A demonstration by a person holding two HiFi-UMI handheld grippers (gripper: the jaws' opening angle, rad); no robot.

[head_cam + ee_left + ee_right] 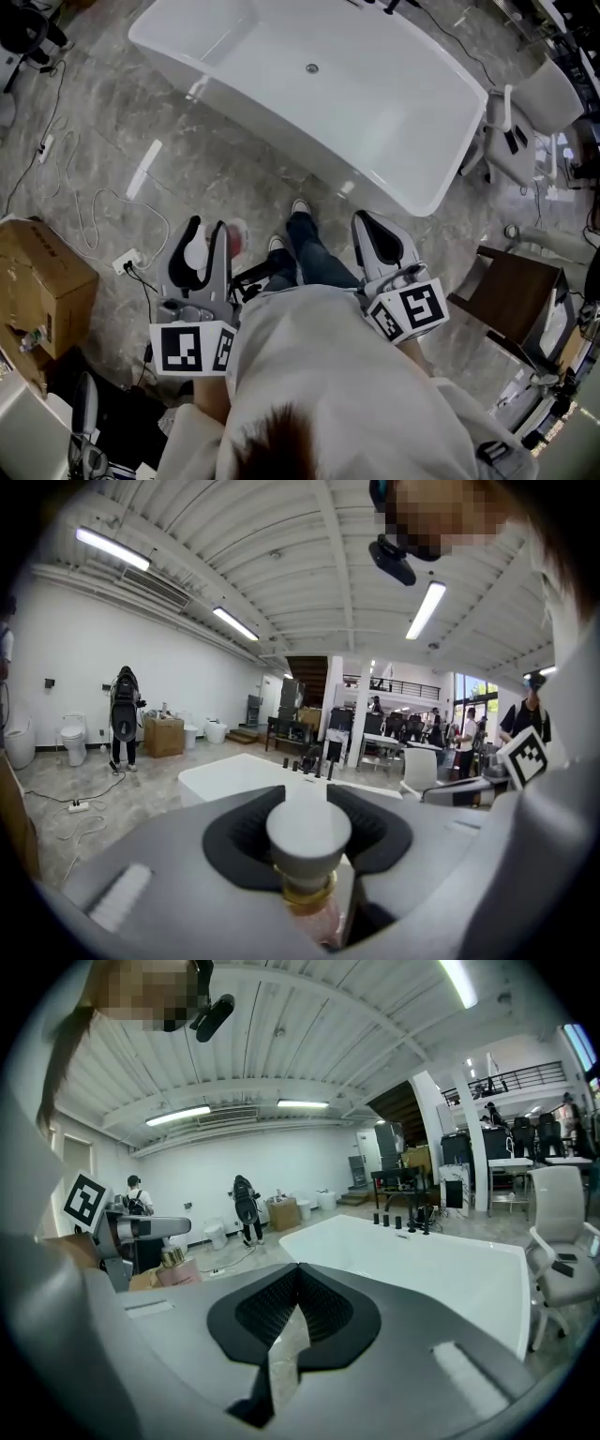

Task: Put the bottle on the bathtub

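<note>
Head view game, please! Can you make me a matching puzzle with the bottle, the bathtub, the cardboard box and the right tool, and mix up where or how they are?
Things:
1. bottle
2. bathtub
3. cardboard box
4. right tool

Place or state:
A. brown, at the left side of the head view
B. shut, with nothing in it
C. white, with nothing inside
D. gripped in the left tool

Right pairs: 1-D, 2-C, 3-A, 4-B.
</note>
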